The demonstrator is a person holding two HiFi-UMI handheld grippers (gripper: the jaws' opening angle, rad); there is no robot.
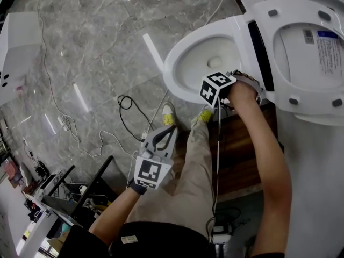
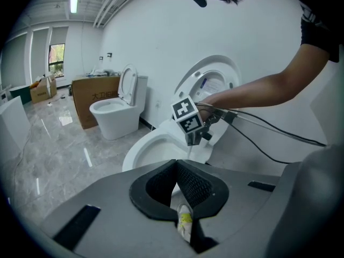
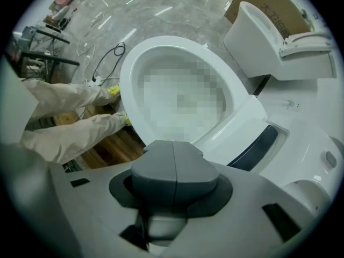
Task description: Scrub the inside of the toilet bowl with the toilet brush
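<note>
Floor: grey marble floor (image 1: pixel 97 52) with loose cables (image 1: pixel 126 104) underlies everything I see.
Left gripper: the left gripper (image 2: pixel 174 165) hangs low by the person's legs, its jaws closed tip to tip on nothing.
Right gripper: the right gripper (image 3: pixel 173 144) has its jaws pressed together, empty, just above the bowl's near rim.
Toilet bowl: the toilet bowl (image 1: pixel 177 58) stands open, with its lid (image 1: pixel 301 47) raised.
Toilet brush: I find it in no view.
Progress: I judge scrubbing not begun; the brush must be fetched and gripped first.
Far wall: a second toilet (image 2: pixel 115 109) stands beside a cardboard box (image 2: pixel 94 98).

Bright, even daylight; fisheye-warped edges, perhaps slightly soft.
</note>
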